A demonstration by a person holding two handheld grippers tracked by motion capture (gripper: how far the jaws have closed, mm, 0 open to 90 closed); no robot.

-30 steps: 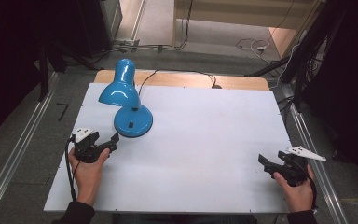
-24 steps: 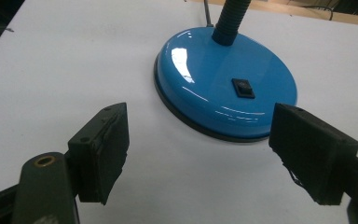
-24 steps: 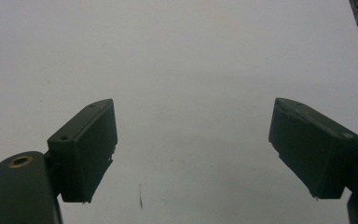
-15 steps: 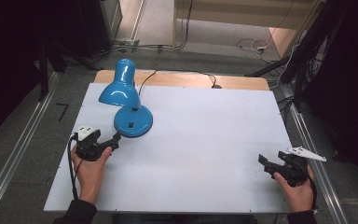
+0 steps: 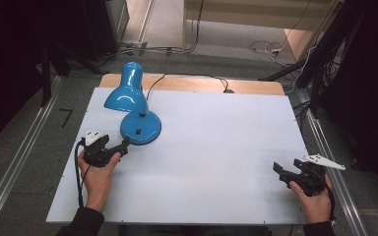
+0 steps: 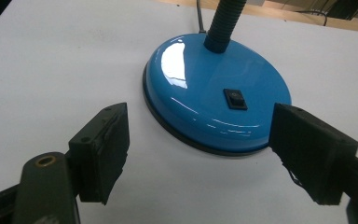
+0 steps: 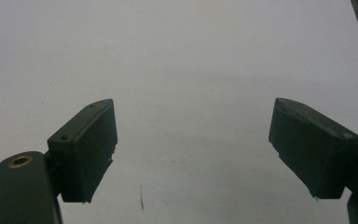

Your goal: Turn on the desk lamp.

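In the high view a blue desk lamp (image 5: 130, 105) stands on the white worktop (image 5: 216, 147) toward its far left corner, its round base (image 5: 141, 128) flat on the surface and its shade (image 5: 123, 96) leaning out toward the left edge; a black cord (image 5: 187, 77) runs from it along the far edge. The left gripper (image 5: 123, 145), held in the person's left hand (image 5: 96, 172), lies near the left edge with its tips just beside the near rim of the base, though from up here it is hard to say whether they touch it. The right gripper (image 5: 278, 168), in the right hand (image 5: 315, 199), sits at the near right corner, well apart from the lamp. In the left gripper view the two black jaws stand spread wide with nothing between them, and the base (image 6: 216, 95) lies just beyond them on the worktop (image 6: 51, 70), its black rocker switch (image 6: 235, 99) facing up and the ribbed neck (image 6: 223, 23) rising from its far side. In the right gripper view the jaws are likewise spread wide over bare white worktop (image 7: 182, 70), gripping nothing.
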